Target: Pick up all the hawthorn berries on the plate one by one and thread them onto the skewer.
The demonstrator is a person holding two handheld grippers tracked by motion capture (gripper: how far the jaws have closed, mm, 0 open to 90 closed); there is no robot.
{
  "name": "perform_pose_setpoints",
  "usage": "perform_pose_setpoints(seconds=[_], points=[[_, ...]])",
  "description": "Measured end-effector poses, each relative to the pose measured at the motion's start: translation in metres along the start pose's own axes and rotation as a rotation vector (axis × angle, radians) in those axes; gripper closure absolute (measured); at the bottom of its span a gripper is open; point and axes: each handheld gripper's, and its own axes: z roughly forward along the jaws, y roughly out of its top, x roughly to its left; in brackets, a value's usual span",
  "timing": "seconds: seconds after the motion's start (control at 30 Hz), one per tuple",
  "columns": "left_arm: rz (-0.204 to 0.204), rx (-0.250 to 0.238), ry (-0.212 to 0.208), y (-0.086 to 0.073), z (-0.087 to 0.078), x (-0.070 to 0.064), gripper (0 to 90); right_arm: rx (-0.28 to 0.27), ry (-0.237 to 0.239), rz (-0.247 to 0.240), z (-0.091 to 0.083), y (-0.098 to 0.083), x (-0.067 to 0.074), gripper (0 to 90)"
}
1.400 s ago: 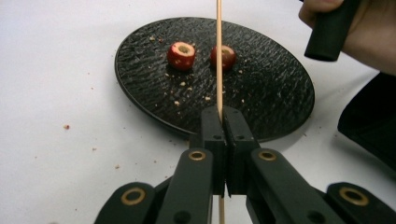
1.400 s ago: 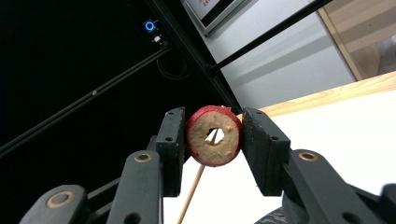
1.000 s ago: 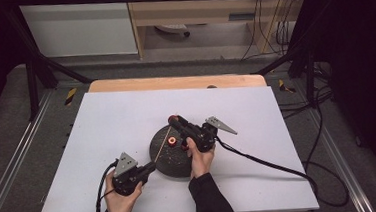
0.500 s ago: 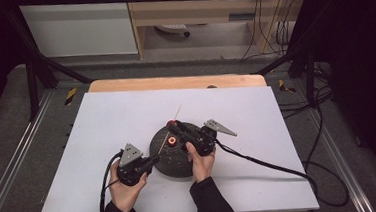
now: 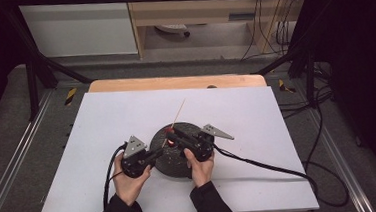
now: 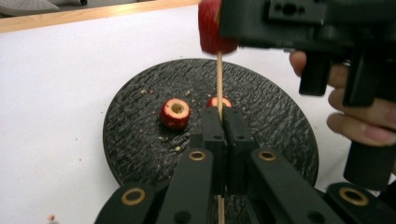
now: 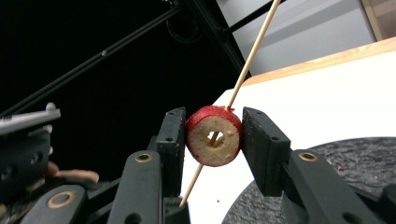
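My left hand-held gripper (image 5: 154, 156) is shut tight on the low end of a thin wooden stick (image 6: 218, 79). The stick points up and away from me over the round black plate (image 6: 140, 140) on the white counter (image 5: 102, 122). My right hand-held gripper (image 7: 212, 135) is pinched on a red fruit ring (image 7: 214, 136), and the stick goes right through its hole. I think the job now is to slide the ring down the stick. To do it well, I should keep the left side still and the stick straight. I should push the ring slowly along the stick, not sideways, so it does not snap. Two more fruit pieces, one (image 6: 175, 113) with a hole and one (image 6: 219, 101) behind the stick, wait on the plate.
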Motion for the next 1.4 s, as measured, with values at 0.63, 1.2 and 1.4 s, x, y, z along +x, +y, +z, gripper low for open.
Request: perform_pose_setpoints(seconds=[0.63,1.2,1.4], points=[[0.009,0.014,-0.032,-0.001,0.003,0.003,88.8,0.087,-0.002,-0.016,-0.004,-0.004,0.002,54.9],[0.027,0.029,-0.023,-0.014,-0.015,0.014,88.8,0.277,-0.087,-0.153,-0.036,0.028,-0.012,19.4],[0.016,0.040,-0.026,-0.021,-0.022,0.022,88.8,0.370,-0.096,-0.190,-0.038,0.030,-0.015,9.5]])
